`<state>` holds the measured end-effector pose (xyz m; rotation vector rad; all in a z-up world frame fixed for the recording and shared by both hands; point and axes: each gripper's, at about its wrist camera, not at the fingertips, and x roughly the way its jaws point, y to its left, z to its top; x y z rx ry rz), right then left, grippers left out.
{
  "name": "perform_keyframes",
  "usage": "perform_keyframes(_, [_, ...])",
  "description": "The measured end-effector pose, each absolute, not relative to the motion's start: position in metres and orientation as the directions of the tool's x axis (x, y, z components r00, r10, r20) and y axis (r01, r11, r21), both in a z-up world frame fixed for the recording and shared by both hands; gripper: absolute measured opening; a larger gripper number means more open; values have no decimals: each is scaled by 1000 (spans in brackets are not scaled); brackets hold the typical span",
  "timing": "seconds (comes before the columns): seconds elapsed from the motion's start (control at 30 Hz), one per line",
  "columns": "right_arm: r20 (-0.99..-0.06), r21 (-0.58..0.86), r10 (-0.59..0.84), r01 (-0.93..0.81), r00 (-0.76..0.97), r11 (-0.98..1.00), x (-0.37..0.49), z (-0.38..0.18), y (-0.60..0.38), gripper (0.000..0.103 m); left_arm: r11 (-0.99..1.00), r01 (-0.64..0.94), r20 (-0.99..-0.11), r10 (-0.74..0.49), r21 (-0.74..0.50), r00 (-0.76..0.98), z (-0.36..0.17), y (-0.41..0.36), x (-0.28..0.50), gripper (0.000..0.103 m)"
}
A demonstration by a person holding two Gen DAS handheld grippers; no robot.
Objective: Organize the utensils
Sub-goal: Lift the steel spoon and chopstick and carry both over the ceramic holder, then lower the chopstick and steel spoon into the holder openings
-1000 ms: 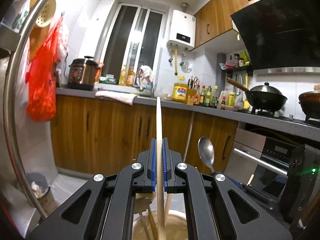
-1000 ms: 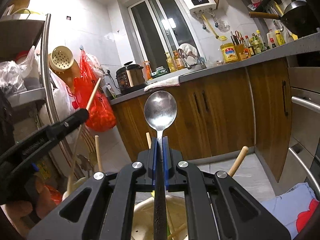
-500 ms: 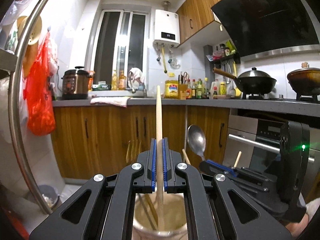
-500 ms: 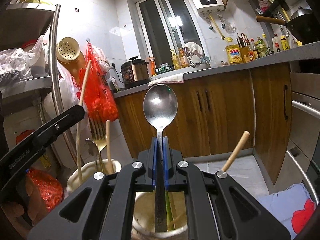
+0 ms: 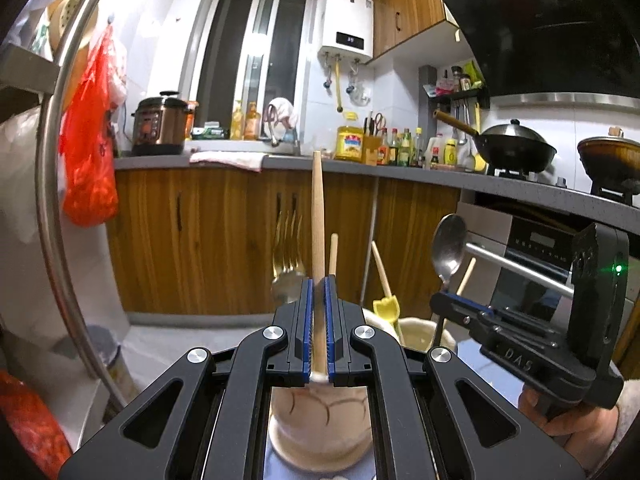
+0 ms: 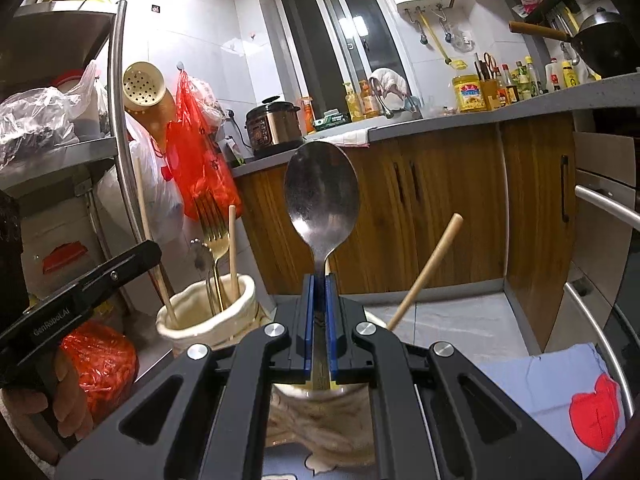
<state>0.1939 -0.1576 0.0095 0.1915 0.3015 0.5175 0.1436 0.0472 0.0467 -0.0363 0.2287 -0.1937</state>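
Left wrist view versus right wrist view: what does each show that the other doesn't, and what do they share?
Only the left wrist view shows the left gripper shut on a wooden stick, the yellow-tipped utensil and the stove's second pan. Only the right wrist view shows the right gripper's blue pads clamping the spoon's neck, a blue cloth with a red patch and the metal shelf. Both show the metal spoon, the gold fork, two cream holders and the red bag.

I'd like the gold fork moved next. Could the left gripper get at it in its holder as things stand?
Probably not yet. The left gripper is shut on a wooden chopstick, so its jaws are occupied. The gold fork stands upright in the cream holder, tines up and unobstructed from above, so it looks reachable once the chopstick is released.
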Motion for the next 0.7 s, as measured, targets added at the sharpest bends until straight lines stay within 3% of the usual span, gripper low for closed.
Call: perform_keyframes(0.7, [-272, 282, 514, -443, 814, 851, 177, -8, -163, 2, 972, 230, -286, -232, -42, 930, 28, 44, 139, 6])
